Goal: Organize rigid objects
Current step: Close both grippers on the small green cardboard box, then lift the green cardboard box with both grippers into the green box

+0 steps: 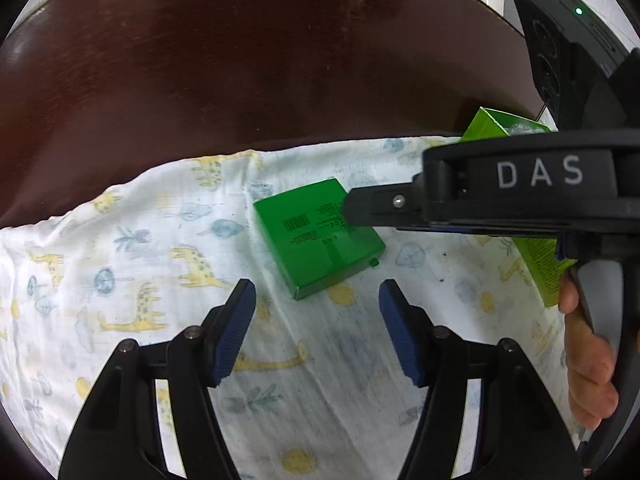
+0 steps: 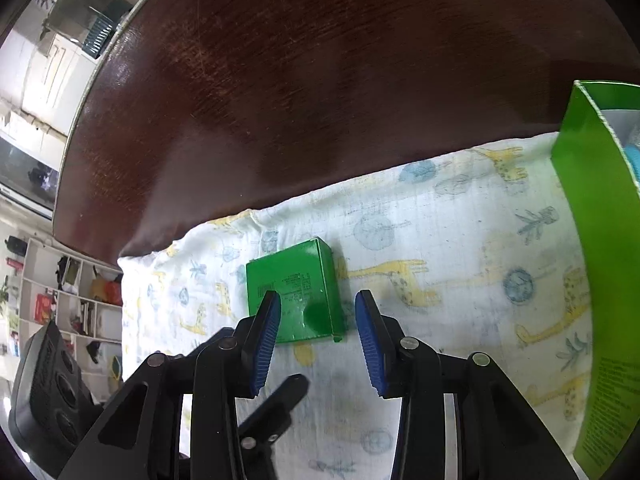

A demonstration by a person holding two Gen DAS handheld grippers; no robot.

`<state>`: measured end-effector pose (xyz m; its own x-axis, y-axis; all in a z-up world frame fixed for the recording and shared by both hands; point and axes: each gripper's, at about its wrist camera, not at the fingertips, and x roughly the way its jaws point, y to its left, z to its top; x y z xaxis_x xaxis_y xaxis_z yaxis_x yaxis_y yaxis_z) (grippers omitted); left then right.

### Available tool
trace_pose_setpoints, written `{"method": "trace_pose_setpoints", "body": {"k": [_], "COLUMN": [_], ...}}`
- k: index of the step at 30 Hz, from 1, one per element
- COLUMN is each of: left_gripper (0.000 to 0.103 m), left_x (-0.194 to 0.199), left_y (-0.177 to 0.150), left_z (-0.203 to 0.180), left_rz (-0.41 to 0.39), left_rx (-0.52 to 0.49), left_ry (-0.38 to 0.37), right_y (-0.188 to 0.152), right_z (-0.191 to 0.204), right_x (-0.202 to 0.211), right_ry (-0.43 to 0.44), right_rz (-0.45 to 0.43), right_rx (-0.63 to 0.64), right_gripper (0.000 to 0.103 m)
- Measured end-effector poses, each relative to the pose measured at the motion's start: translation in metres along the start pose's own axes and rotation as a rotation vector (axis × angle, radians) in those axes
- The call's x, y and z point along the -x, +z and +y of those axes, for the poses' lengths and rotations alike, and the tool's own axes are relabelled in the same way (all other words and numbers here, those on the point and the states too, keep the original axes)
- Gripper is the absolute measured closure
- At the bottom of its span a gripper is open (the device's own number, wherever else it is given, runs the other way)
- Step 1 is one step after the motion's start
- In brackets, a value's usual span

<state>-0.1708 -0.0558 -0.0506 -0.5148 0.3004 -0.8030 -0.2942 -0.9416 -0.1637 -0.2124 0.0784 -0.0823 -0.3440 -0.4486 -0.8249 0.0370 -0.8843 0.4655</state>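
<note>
Both grippers open and empty, right gripper (image 2: pixel 316 336) poised over small green box (image 2: pixel 296 292) lying flat on giraffe cloth (image 2: pixel 440 240), left gripper (image 1: pixel 316 304) just short; pre-grasp step: lower, straddle, close, move toward tall green carton (image 2: pixel 600 240) at right.

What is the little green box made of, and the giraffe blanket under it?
The small green box looks like thin glossy cardboard: sharp folded edges, printed text, a barcode and shiny glare. The giraffe cloth looks like soft, matte woven cotton, maybe muslin: it wrinkles, shows a fine weave, and drapes over the dark polished wood table.
</note>
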Motion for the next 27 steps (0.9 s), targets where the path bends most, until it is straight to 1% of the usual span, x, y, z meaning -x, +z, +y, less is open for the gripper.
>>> {"method": "trace_pose_setpoints", "body": {"k": [2, 3, 4, 6, 7, 9, 10, 14, 17, 22, 27], "left_gripper": [0.042, 0.047, 0.055, 0.06, 0.061, 0.061, 0.063, 0.062, 0.061, 0.061, 0.061], "left_x": [-0.006, -0.008, -0.011, -0.017, -0.018, -0.021, -0.022, -0.024, -0.022, -0.011, 0.004], "left_y": [0.004, 0.006, 0.008, 0.011, 0.013, 0.016, 0.017, 0.018, 0.017, 0.017, 0.018], "left_z": [0.001, 0.001, 0.001, 0.002, 0.001, 0.001, 0.001, -0.001, -0.004, -0.013, -0.031], "left_rz": [0.004, 0.003, 0.007, 0.02, 0.015, 0.016, 0.014, 0.013, 0.015, -0.003, -0.032], "left_rx": [0.006, 0.006, 0.003, -0.006, -0.015, -0.021, -0.022, -0.026, -0.034, -0.049, -0.08], "left_ry": [-0.008, -0.011, -0.017, -0.021, -0.02, -0.022, -0.019, -0.007, -0.003, -0.003, 0.007], "right_y": [0.003, 0.004, 0.005, 0.007, 0.008, 0.01, 0.01, 0.01, 0.007, 0.003, -0.003], "right_z": [0.001, 0.001, 0.0, -0.001, -0.001, -0.001, 0.0, 0.007, 0.008, 0.006, 0.008], "right_x": [-0.005, -0.008, -0.011, -0.016, -0.018, -0.022, -0.023, -0.023, -0.02, -0.006, 0.018], "right_ry": [0.0, 0.0, 0.001, 0.008, 0.01, 0.013, 0.012, -0.017, -0.019, -0.001, -0.006], "right_rz": [0.004, 0.009, 0.015, 0.02, 0.024, 0.03, 0.019, 0.006, 0.008, -0.008, -0.054], "right_rx": [0.001, 0.001, 0.001, 0.002, 0.008, 0.02, 0.032, 0.084, 0.097, 0.082, 0.096], "right_gripper": [0.063, 0.063, 0.062, 0.063, 0.063, 0.062, 0.062, 0.062, 0.062, 0.062, 0.062]}}
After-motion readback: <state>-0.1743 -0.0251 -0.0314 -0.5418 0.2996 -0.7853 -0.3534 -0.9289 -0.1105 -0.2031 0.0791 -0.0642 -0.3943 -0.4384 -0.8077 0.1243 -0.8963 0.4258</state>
